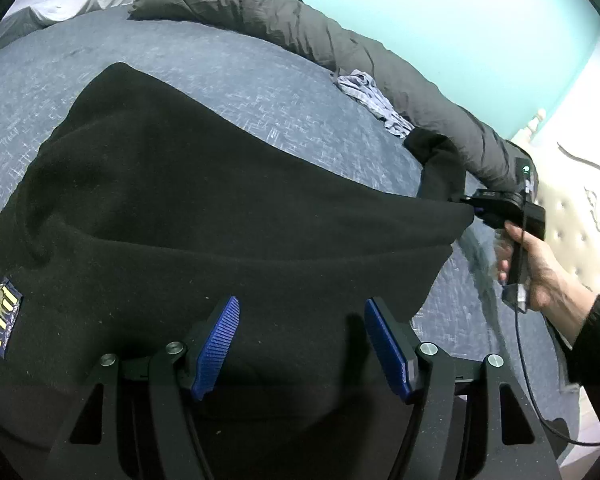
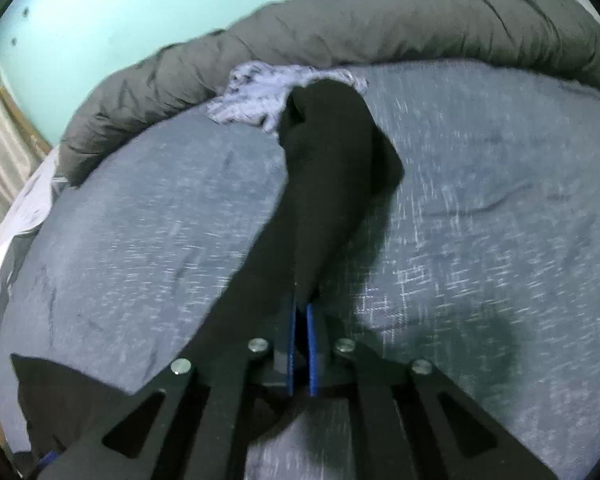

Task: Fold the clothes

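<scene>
A black garment with a yellow and blue patch lies spread on the blue bedspread. My left gripper hovers over its near part, open, blue pads wide apart with nothing pinched. At the garment's right edge a hand holds my right gripper, shut on the black cloth by the sleeve. In the right wrist view the right gripper has its pads pressed together on a fold of the garment, whose sleeve runs away from the fingers across the bed.
A rolled grey duvet lines the bed's far side along a turquoise wall. A crumpled pale lilac cloth lies against it, just beyond the sleeve end. A white padded headboard stands at the right. Bare bedspread surrounds the sleeve.
</scene>
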`<state>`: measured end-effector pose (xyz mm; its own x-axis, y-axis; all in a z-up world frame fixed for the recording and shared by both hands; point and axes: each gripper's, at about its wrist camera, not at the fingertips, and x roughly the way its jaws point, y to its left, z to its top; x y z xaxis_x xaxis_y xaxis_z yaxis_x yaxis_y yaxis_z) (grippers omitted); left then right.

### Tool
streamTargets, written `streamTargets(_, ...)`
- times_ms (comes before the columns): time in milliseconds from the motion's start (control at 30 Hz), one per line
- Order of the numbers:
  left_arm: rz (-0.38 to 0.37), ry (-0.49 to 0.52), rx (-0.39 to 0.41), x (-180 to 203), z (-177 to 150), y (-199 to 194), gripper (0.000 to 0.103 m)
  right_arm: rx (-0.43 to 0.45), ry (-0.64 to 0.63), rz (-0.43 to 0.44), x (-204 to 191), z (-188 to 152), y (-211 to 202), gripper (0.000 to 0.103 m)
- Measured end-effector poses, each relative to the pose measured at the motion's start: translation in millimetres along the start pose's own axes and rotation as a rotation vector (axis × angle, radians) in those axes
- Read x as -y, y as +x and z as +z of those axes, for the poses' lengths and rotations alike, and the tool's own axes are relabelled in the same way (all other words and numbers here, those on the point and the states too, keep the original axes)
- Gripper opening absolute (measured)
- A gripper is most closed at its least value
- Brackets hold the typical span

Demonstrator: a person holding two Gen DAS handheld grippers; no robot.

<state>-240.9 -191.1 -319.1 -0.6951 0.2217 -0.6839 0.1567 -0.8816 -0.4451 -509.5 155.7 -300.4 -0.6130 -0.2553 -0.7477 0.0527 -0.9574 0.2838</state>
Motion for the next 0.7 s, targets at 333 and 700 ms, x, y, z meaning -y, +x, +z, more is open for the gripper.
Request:
streamTargets(333, -0.019, -0.011, 0.042, -1, 3, -15, 0.069, 0.058, -0.107, 0.058, -20, -21, -135, 0.003)
streamTargets(700, -0.019, -0.01, 0.043, -1, 6, -17, 0.069, -0.297, -0.108, 0.107, -35, -122, -118, 0.006)
